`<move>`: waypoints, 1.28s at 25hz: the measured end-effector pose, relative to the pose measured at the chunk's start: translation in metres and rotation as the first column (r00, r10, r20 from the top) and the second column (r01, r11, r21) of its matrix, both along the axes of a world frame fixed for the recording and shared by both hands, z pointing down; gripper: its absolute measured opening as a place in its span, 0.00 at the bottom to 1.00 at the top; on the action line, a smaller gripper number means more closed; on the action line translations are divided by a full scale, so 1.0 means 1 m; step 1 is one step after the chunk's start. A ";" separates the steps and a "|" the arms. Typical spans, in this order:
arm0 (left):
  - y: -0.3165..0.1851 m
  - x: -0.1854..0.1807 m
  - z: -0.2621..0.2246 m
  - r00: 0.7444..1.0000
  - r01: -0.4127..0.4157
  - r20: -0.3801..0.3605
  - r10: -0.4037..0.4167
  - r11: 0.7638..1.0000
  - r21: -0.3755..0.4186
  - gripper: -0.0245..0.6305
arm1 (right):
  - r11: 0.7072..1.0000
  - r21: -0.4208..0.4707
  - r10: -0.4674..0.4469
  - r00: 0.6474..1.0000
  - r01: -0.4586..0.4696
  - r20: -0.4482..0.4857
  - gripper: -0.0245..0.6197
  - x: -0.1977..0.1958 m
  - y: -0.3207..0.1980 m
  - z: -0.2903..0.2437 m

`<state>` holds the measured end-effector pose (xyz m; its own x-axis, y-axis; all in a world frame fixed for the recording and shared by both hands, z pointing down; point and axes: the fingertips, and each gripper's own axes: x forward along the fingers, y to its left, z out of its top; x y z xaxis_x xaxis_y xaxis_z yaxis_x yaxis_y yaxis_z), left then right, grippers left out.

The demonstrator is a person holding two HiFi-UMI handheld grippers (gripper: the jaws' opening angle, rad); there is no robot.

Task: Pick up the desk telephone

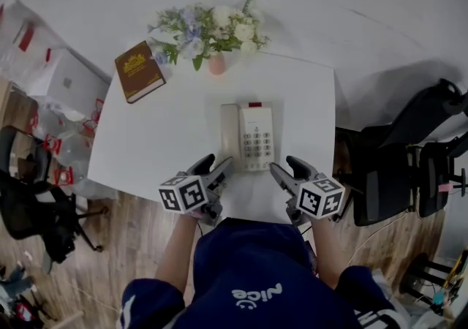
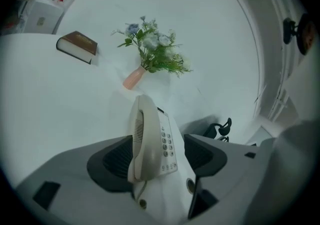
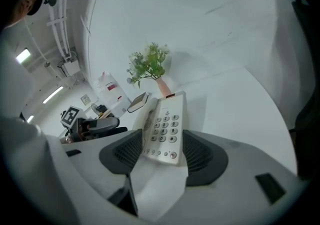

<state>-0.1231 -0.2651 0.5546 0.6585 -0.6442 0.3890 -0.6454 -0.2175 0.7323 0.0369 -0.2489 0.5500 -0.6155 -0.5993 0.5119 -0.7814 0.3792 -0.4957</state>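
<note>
White bench (image 1: 146,152) carrying the desk telephone (image 1: 248,136) near its front edge, with the left claw (image 1: 217,165) and right claw (image 1: 287,168) both spread, empty, just beside its near corners.

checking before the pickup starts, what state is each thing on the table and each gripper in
desk telephone, flat on the table, handset on its cradle, not gripped
book, closed, lying flat
flower vase, upright
left gripper, open, gripping nothing
right gripper, open, gripping nothing
</note>
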 end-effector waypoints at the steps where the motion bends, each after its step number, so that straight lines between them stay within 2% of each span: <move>1: -0.007 0.000 0.002 1.000 0.000 -0.017 0.000 1.000 -0.015 0.53 | 0.999 -0.031 -0.009 1.000 0.010 0.020 0.43 -0.002 -0.005 0.003; 4: -0.026 0.002 0.012 0.999 -0.018 -0.040 0.016 0.998 -0.062 0.55 | 0.994 -0.109 -0.022 0.998 0.028 0.056 0.43 -0.004 -0.024 0.015; 9: -0.050 0.005 0.030 0.995 -0.057 -0.085 0.045 0.988 -0.143 0.58 | 0.981 -0.192 0.009 0.998 0.002 0.055 0.44 0.002 -0.061 0.035; 12: -0.060 0.007 0.039 0.991 -0.089 -0.115 0.069 0.980 -0.176 0.59 | 0.969 -0.245 -0.004 0.998 0.019 0.062 0.44 0.000 -0.074 0.048; 17: -0.067 0.020 0.045 0.971 -0.184 -0.185 0.149 0.964 -0.194 0.59 | 0.948 -0.312 -0.021 0.992 0.058 0.122 0.44 -0.008 -0.086 0.061; 20: -0.069 0.026 0.052 0.965 -0.207 -0.201 0.167 0.957 -0.201 0.60 | 0.938 -0.338 -0.025 0.989 0.074 0.147 0.45 -0.014 -0.090 0.068; 24: -0.069 0.030 0.054 0.947 -0.244 -0.266 0.181 0.942 -0.230 0.61 | 0.928 -0.360 -0.030 0.981 0.099 0.191 0.45 -0.019 -0.091 0.071; 28: -0.068 0.031 0.054 0.936 -0.285 -0.275 0.218 0.929 -0.234 0.61 | 0.907 -0.410 0.018 0.962 0.099 0.272 0.42 -0.021 -0.090 0.073; 32: -0.068 0.031 0.056 0.940 -0.273 -0.273 0.207 0.934 -0.230 0.62 | 0.905 -0.413 0.017 0.962 0.101 0.273 0.42 -0.020 -0.090 0.074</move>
